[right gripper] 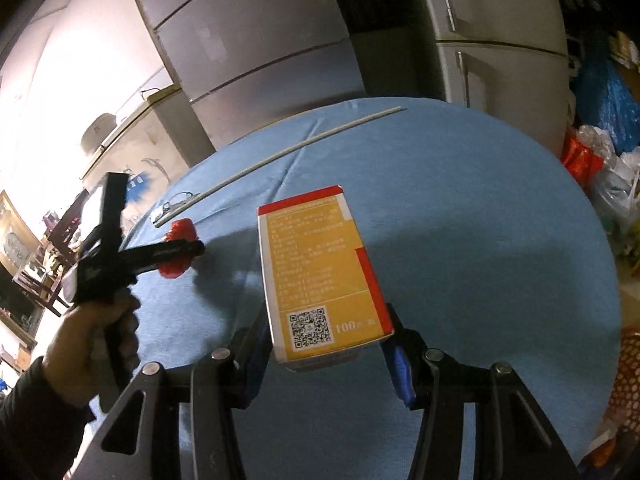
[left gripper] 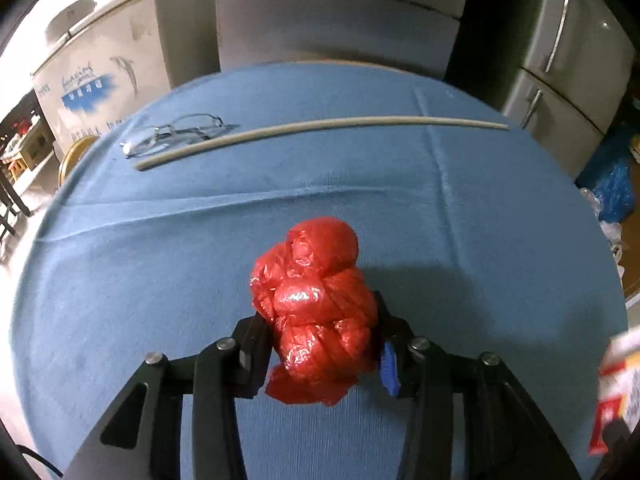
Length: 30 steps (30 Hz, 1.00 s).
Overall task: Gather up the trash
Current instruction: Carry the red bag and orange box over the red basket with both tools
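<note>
A knotted red plastic bag [left gripper: 316, 308] sits between the fingers of my left gripper [left gripper: 320, 344], which is shut on it just above the blue tablecloth [left gripper: 480, 220]. From the right wrist view the same red plastic bag [right gripper: 180, 248] shows small at the left, with the left gripper [right gripper: 192, 250] clamped on it and a hand [right gripper: 92, 344] around the handle. My right gripper [right gripper: 326, 344] is shut on a yellow and red carton [right gripper: 316, 276] with a QR code, held over the cloth. A blurred edge of that carton [left gripper: 618, 384] shows at the right of the left wrist view.
A pair of glasses [left gripper: 172, 134] and a long pale rod [left gripper: 320, 130] lie at the table's far side. Grey refrigerators [left gripper: 336, 12] stand behind the table, a white chest freezer [left gripper: 92, 80] at the left. Filled plastic bags [right gripper: 604, 152] pile on the floor at the right.
</note>
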Each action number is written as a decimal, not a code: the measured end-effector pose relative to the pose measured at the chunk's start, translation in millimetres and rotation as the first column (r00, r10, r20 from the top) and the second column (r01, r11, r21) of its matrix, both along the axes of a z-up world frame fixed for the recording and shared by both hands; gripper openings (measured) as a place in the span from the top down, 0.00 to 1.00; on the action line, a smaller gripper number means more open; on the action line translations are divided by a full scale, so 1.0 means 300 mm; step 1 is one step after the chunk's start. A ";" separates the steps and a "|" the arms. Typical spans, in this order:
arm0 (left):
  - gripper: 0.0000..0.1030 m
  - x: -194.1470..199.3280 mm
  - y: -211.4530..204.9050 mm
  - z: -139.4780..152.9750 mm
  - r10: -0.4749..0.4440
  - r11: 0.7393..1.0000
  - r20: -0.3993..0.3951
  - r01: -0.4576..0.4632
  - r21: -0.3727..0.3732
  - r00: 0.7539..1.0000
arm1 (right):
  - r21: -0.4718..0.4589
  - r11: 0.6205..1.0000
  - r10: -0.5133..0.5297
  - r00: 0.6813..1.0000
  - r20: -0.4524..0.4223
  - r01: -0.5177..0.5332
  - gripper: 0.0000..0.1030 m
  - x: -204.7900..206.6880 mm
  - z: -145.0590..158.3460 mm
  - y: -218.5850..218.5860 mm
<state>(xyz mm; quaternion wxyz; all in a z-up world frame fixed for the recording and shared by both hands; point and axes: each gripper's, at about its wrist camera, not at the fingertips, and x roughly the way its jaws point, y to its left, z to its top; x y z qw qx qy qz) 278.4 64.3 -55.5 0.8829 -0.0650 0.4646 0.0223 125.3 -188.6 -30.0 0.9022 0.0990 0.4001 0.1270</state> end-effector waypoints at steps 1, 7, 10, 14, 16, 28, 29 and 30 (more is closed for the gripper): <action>0.56 -0.020 0.001 0.004 -0.003 1.000 0.001 0.003 -0.009 1.000 | 0.001 1.000 0.005 1.000 0.002 -0.005 0.48 -0.003 -0.001 0.011; 0.56 -0.142 -0.003 0.034 -0.023 1.000 0.025 0.023 -0.006 0.999 | 0.009 1.000 0.027 1.000 0.011 -0.027 0.48 -0.057 -0.001 0.048; 0.56 -0.204 -0.012 0.054 -0.021 1.000 0.035 0.022 -0.020 0.999 | 0.008 1.000 0.025 1.000 0.017 -0.026 0.48 -0.094 0.003 0.050; 0.56 -0.271 -0.034 0.059 -0.040 0.999 0.035 0.041 -0.030 0.999 | 0.006 1.000 0.010 1.000 0.019 -0.010 0.48 -0.134 0.007 0.036; 0.56 -0.300 -0.051 0.061 -0.054 0.998 0.037 0.055 -0.032 0.998 | 0.010 1.000 0.001 1.000 0.022 -0.002 0.48 -0.147 0.011 0.028; 0.56 -0.395 -0.136 0.084 -0.135 0.990 0.050 0.136 -0.038 0.990 | 0.027 0.998 -0.060 0.998 0.029 0.059 0.48 -0.235 0.022 -0.043; 0.56 -0.401 -0.144 0.087 -0.141 0.989 0.052 0.143 -0.038 0.989 | 0.028 0.998 -0.065 0.997 0.033 0.064 0.48 -0.240 0.027 -0.050; 0.56 -0.406 -0.152 0.090 -0.149 0.988 0.054 0.152 -0.037 0.987 | 0.029 0.997 -0.068 0.997 0.036 0.067 0.47 -0.246 0.030 -0.056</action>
